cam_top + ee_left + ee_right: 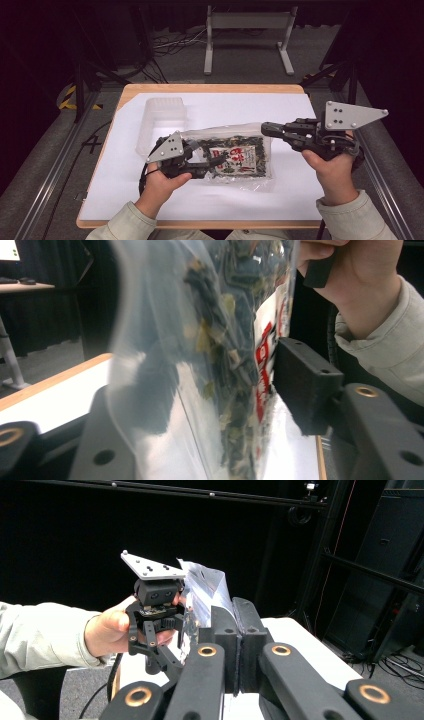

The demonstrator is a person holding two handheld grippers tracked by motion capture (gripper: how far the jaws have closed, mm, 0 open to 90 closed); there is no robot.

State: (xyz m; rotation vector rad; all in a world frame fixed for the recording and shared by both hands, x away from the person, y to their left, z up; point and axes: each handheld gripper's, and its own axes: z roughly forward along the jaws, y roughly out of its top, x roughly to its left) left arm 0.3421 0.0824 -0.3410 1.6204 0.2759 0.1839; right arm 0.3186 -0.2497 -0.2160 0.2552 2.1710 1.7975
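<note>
Left hand-held gripper [212, 162] clamping seaweed bag [240, 156], right hand-held gripper [267, 130] pinching its far edge

The seaweed bag [235, 156] sits mid-table [210, 90], clear container [161, 122] behind its left.

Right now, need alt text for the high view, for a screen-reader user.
Two hand-held grippers hold a clear bag of dark dried seaweed above a white-covered table: the left gripper at its left side, the right gripper clamped on its upper right corner. An empty clear plastic container lies behind.
</note>
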